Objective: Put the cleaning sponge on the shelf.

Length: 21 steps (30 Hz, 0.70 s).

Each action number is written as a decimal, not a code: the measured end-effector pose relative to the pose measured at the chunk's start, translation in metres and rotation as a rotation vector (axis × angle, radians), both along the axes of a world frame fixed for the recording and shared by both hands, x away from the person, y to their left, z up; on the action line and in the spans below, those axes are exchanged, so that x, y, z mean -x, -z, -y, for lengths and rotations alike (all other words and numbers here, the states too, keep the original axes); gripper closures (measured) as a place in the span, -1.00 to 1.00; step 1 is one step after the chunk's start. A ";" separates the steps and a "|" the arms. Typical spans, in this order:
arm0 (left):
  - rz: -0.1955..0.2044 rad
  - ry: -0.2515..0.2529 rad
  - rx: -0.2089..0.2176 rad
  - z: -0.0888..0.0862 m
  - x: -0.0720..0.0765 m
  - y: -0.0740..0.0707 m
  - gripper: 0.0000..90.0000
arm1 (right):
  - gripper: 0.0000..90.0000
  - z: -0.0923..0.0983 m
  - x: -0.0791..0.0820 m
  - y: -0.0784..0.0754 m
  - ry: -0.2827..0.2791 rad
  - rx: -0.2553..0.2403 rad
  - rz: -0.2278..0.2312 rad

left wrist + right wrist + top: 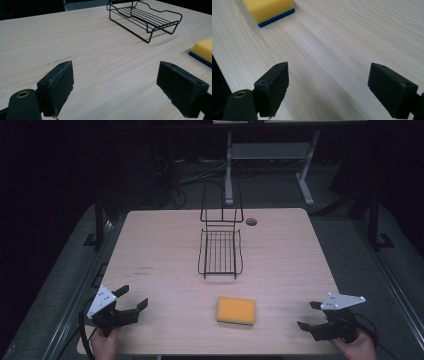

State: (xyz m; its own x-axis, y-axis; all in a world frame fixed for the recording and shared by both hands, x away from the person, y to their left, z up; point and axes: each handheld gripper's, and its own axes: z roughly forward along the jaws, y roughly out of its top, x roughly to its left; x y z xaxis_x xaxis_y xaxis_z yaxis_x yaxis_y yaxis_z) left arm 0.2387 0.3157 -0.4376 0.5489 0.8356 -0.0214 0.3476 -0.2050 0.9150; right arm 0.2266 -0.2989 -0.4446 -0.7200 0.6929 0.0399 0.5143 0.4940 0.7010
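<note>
both grippers, left [134, 296] and right [306, 315], rest spread wide and hold nothing; the sponge [236, 310] lies between them, nearer the right, the rack [220, 252] beyond; approach low, squeezing its long sides squarely.

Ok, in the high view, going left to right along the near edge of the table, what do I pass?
Left gripper → yellow sponge → right gripper.

One sponge [236, 310]; one wire rack [220, 251]; two grippers
</note>
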 end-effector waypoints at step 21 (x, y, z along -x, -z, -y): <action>0.004 0.012 -0.011 0.002 0.003 0.000 -0.70 | -0.63 -0.032 -0.006 -0.012 -0.123 0.036 -0.016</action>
State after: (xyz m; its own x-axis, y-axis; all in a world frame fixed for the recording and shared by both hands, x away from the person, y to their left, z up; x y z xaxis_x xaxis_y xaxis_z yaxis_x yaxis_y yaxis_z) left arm 0.2361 0.3138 -0.4379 0.5586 0.8294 -0.0098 0.3413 -0.2191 0.9141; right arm 0.2330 -0.2670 -0.4330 -0.7992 0.6003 0.0286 0.4589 0.5787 0.6742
